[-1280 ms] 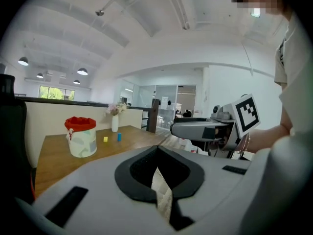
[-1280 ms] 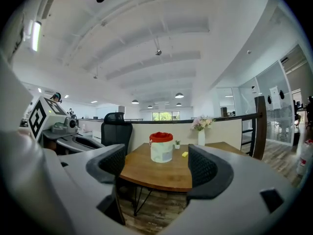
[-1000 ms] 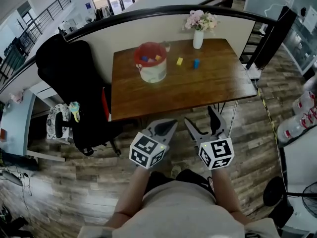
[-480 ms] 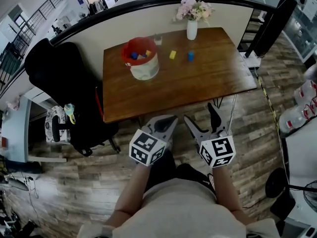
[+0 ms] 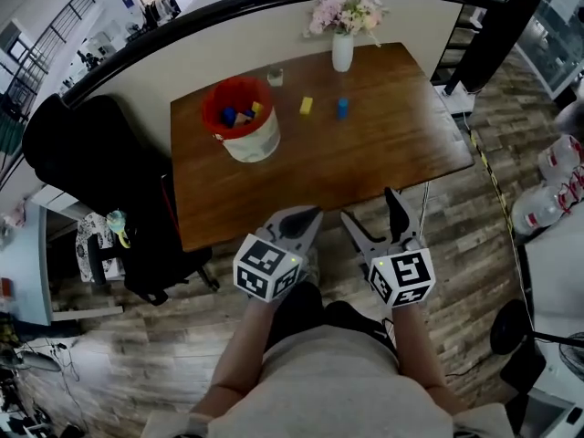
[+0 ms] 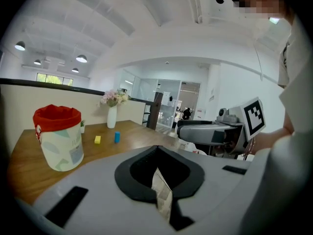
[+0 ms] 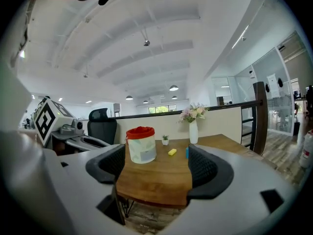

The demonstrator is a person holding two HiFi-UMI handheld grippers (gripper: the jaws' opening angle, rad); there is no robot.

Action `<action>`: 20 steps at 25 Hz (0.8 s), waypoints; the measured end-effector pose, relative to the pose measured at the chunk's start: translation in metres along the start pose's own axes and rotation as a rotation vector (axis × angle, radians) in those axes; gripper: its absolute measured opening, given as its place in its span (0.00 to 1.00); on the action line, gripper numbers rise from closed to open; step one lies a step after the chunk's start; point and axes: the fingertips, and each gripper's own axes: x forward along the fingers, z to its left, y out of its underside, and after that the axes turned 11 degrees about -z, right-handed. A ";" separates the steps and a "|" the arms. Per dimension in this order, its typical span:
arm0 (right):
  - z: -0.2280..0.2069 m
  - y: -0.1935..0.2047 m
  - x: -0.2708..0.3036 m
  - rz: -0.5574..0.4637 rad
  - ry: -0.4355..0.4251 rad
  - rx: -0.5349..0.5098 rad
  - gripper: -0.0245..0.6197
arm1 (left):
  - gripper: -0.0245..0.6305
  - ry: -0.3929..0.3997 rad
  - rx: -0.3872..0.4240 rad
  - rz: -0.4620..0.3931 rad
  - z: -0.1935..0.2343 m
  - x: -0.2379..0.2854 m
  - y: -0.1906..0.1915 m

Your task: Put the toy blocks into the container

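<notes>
Toy blocks, two loose on the table (image 5: 365, 158), both well apart from you.

- Container (image 5: 254, 142): white tub with a red rim, sitting toward the table's left and already holding several blocks.
- Yellow block (image 5: 306, 106): lying near the container's right side.
- Blue block (image 5: 342, 108): standing just beyond the yellow one, to its right.

Step in hand, as judged: you are closing on the table and neither block is within reach yet. Advice:
- Bring the open gripper down square over one block.
- Seat the block between the pads before squeezing.
- Keep clear of the container's rim.

Left gripper (image 5: 301, 219): you are holding it short of the table edge. Its fingers (image 6: 132, 177) are pressing together, with nothing gripped.

Right gripper (image 5: 374, 217): you are holding it beside the left one. Its fingers (image 7: 205, 168) are standing wide apart, touching nothing and framing the table ahead.
</notes>
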 end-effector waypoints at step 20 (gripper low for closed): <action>-0.037 -0.006 0.159 0.015 0.058 -0.062 0.65 | 0.06 0.064 0.018 -0.051 0.149 0.071 -0.063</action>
